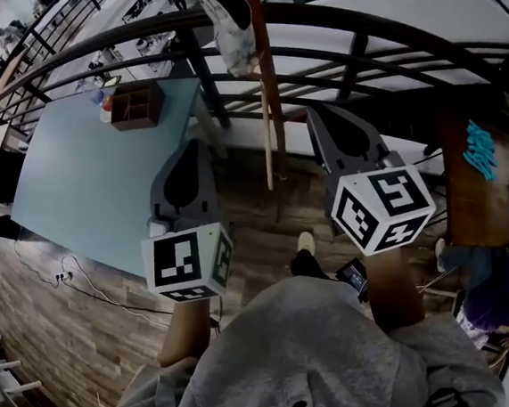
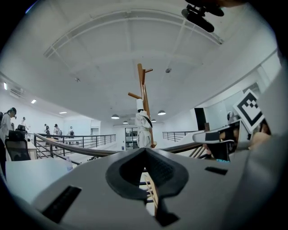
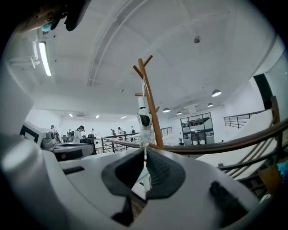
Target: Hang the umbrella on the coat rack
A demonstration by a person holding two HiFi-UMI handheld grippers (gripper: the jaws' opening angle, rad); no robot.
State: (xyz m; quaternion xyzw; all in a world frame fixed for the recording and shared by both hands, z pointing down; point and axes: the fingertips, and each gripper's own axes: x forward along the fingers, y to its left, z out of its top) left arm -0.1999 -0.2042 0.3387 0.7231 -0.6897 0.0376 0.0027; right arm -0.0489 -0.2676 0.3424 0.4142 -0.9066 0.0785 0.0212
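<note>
Since the umbrella (image 1: pixel 229 17) already hangs on the coat rack (image 1: pixel 267 92), I judge hanging done; left tool (image 2: pixel 145 150) and right tool (image 3: pixel 145 149) sit closed, empty; next, retreat.

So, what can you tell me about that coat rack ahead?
The coat rack is a slim brown pole, wood by its look, standing near upright, with short pegs angled upward near its top. A white bundle, probably the folded umbrella, hangs from one peg by a thin cord and rests against the pole. A dark curved railing runs just by it. Its foot is not clearly visible.
</note>
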